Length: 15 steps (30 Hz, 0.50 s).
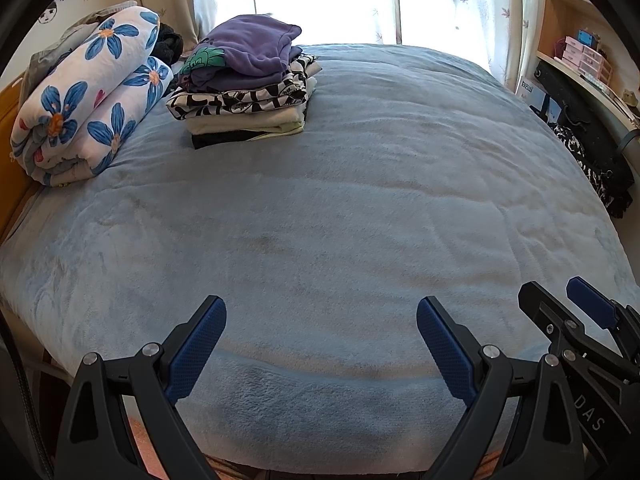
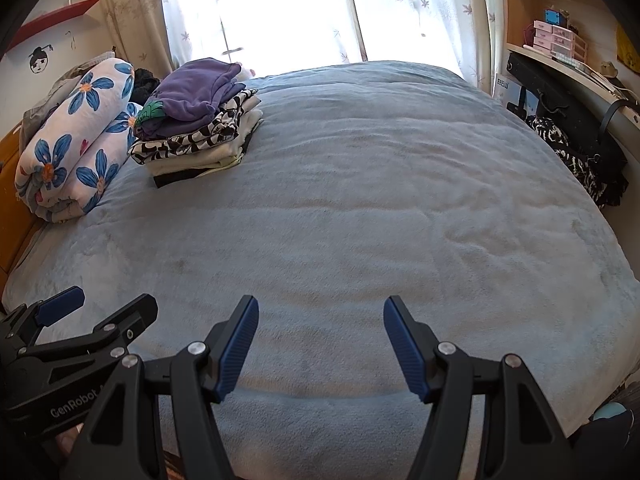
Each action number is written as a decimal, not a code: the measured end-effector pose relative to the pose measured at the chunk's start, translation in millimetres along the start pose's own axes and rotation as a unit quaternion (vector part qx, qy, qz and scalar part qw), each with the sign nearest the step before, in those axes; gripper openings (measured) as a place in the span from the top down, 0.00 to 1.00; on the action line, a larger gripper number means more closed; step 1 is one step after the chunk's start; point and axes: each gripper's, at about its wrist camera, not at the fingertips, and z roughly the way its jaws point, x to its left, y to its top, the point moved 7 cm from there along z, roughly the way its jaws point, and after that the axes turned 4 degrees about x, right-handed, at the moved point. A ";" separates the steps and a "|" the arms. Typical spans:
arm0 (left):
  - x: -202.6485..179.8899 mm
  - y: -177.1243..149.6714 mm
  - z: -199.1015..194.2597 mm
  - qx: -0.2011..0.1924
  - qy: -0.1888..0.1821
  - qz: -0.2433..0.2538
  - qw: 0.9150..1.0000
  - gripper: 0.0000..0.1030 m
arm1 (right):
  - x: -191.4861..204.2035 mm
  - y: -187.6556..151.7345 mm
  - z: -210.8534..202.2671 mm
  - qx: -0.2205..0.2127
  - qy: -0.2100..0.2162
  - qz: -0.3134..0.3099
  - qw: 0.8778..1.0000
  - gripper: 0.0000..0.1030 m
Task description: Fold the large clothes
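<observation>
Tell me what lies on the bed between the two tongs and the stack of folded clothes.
Nothing visible does. Both the left tongs and the right tongs are open and empty over the near edge of the blue blanket. Only bare blanket stretches to the stack of folded clothes; the flowered quilt lies left of it.

Bright curtained window (image 2: 260, 8) behind a blue-blanketed bed (image 2: 360, 200), wooden shelves (image 2: 528, 4) alongside.
</observation>
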 end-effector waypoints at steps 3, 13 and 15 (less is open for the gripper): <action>3.0 -1.7 0.9 0.003 -0.001 -0.001 1.000 0.07 | 0.5 -0.8 0.8 0.001 0.000 -0.001 1.000 0.37; 10.6 1.0 6.1 0.012 -0.005 -0.003 1.000 0.07 | 2.4 -2.1 7.9 0.007 -0.002 -0.006 1.000 0.37; 11.1 2.2 7.8 0.014 -0.006 -0.004 1.000 0.07 | 2.4 -1.6 9.3 0.009 -0.002 -0.008 1.000 0.37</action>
